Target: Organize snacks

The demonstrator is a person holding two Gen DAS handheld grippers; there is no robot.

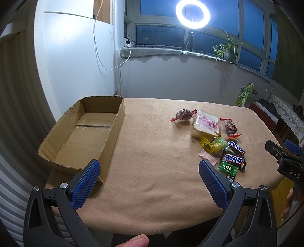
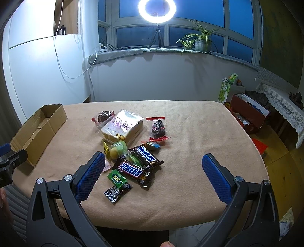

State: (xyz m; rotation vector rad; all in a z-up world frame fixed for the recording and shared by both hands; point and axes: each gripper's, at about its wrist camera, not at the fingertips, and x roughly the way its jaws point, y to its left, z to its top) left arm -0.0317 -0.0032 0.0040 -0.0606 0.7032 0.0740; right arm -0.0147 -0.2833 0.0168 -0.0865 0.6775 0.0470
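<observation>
A pile of snacks lies on the tan tablecloth [image 2: 190, 133]: two Snickers bars [image 2: 131, 170] [image 1: 233, 159], a wrapped bread pack [image 2: 123, 125] [image 1: 206, 126], a green candy [image 2: 116, 178], a black candy [image 2: 116, 191], a yellow-green bag [image 2: 117, 150] and two dark red-wrapped sweets [image 2: 158, 128]. An open, empty cardboard box [image 1: 81, 136] [image 2: 38, 131] sits at the table's left. My left gripper [image 1: 149, 167] is open and empty above the near edge, between box and pile. My right gripper [image 2: 153, 161] is open and empty just over the pile's near side.
The table's near edge is right below both grippers. A ring light [image 2: 156, 8] and a potted plant [image 2: 200, 40] stand on the windowsill behind. Boxes and a lace-covered shelf [image 2: 281, 102] stand on the floor at the right.
</observation>
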